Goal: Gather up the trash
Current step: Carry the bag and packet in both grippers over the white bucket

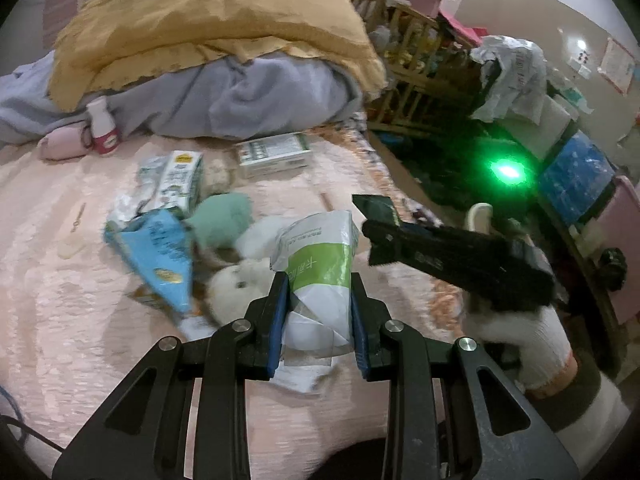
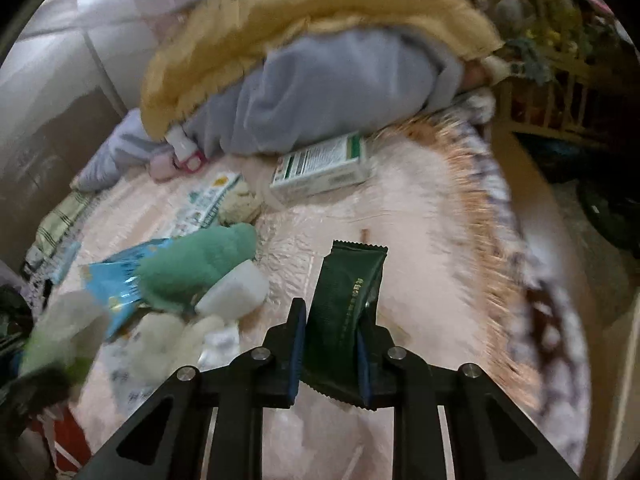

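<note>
My left gripper (image 1: 319,286) is shut on a crumpled white and green plastic packet (image 1: 320,268), lifted over the pink bedspread (image 1: 60,320). My right gripper (image 2: 332,316) is shut on a dark green foil wrapper (image 2: 348,292), which stands up between the blue pads. In the left wrist view the right gripper (image 1: 370,216) reaches in from the right, held by a white-gloved hand (image 1: 528,344), with that dark wrapper (image 1: 374,205) at its tip. A blue snack bag (image 1: 160,256), a milk carton (image 1: 180,180) and a white and green box (image 1: 274,154) lie on the bed.
A green plush toy (image 1: 220,220) and white fluffy toys (image 1: 240,280) lie among the litter. A small pink-capped bottle (image 1: 102,126) stands by the heaped yellow and grey-blue bedding (image 1: 224,60). Right of the bed edge are a wooden crib (image 1: 412,40), boxes and clutter on the floor.
</note>
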### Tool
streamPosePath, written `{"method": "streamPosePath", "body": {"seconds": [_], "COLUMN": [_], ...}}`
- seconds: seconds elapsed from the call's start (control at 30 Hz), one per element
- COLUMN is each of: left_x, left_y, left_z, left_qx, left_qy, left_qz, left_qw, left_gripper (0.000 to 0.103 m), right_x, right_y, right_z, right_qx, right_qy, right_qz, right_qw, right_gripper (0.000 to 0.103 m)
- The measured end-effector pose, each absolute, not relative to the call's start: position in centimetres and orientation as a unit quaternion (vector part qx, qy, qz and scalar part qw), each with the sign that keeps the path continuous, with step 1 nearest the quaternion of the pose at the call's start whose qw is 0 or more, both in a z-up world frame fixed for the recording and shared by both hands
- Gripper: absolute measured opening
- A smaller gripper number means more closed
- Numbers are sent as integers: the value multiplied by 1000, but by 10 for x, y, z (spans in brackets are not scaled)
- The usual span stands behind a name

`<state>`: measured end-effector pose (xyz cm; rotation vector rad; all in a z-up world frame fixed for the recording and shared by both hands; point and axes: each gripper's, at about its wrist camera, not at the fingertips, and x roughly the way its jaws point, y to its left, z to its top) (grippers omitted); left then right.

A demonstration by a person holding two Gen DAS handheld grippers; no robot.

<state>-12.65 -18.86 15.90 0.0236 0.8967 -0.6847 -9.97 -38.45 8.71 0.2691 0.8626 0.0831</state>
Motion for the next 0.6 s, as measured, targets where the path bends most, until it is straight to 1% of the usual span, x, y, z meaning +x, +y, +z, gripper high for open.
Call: {"method": "streamPosePath", "body": {"seconds": [0.13, 0.3, 0.43, 0.6], "left_x": [-138, -151, -162, -176], "left_y": [-219, -258, -297, -351], "left_z": [164, 166, 169, 169], "left_qx": [22, 34, 47, 82], "left_qy": [421, 420, 412, 407], "left_qz": [-347, -373, -395, -417], "left_qw": [838, 827, 820, 809], "left_gripper": [26, 26, 26, 26], "right_x": [-147, -198, -231, -267], "right_y": [-405, -438, -475, -532], "right_z": [108, 120, 123, 117], "right_qx": [124, 109, 102, 125], "right_qy": [397, 388, 387, 386], "right_qz": [30, -12, -55, -115], "right_qw": [909, 915, 915, 907], "right_gripper": [21, 21, 21, 21]}}
